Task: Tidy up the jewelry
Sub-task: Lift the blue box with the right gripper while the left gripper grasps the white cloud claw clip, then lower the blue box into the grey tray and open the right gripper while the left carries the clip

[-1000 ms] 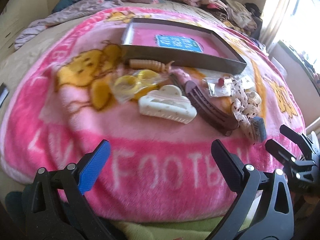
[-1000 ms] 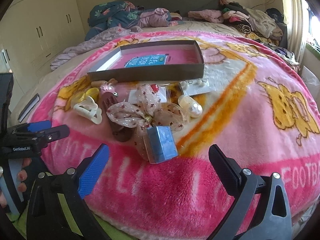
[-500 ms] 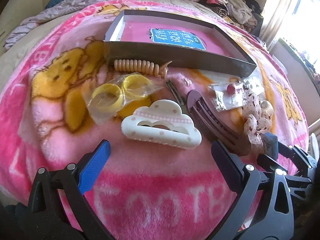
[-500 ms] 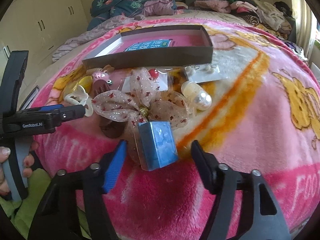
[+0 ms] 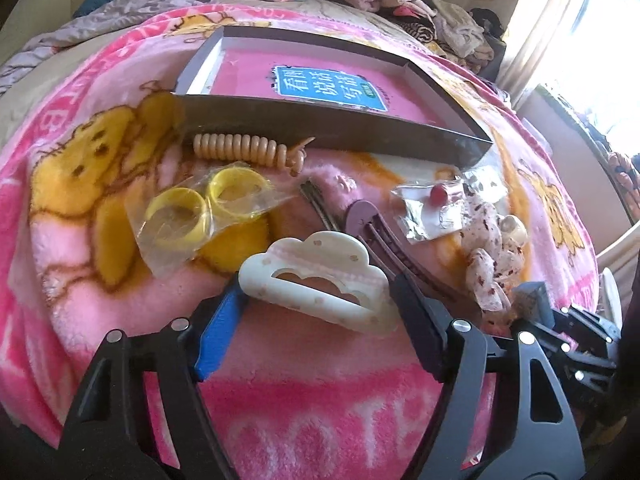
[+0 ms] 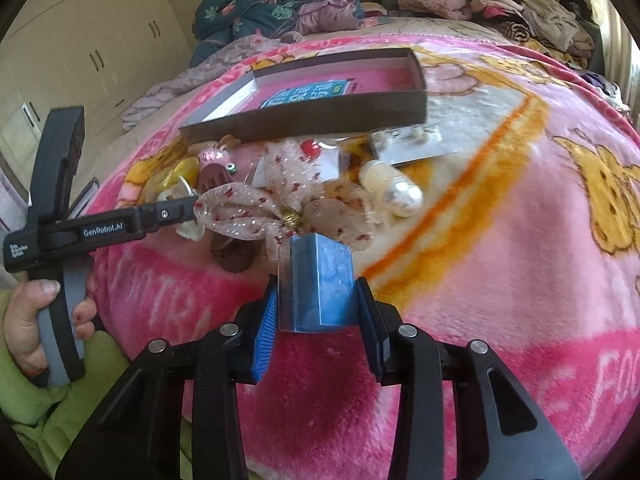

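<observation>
Both grippers have come down and forward onto the clutter since a second ago, and their wide-spread jaws have narrowed. The left gripper (image 5: pixel 316 312) is closing with the cream cloud-shaped hair claw (image 5: pixel 320 280) between its fingers; its blue pad looks to touch the claw's left end, though a firm grip cannot be confirmed. The right gripper (image 6: pixel 316 312) is closing on the small blue box (image 6: pixel 320 284), both pads flat against its sides.

Everything lies on a bed under a pink fleece blanket (image 6: pixel 500 240) with yellow cartoon figures. An open dark tray (image 5: pixel 320 122) with a pink printed floor sits beyond the clutter, its near wall just behind a tan spiral hair tie (image 5: pixel 240 146). In front of that lie two yellow rings in a clear bag (image 5: pixel 200 212), a brown hair clip (image 5: pixel 384 236) beside the claw, a spotted fabric bow (image 6: pixel 288 204) touching the blue box, and a pearl piece (image 6: pixel 396 188) to the bow's right.

Crumpled clothes (image 6: pixel 280 12) pile along the bed's far edge; cream wardrobes (image 6: pixel 80 48) stand left, a bright curtained window (image 5: pixel 560 28) right. Open blanket spreads to the right of the pearl and in front of both grippers. A hand (image 6: pixel 32 320) grips the left gripper's handle.
</observation>
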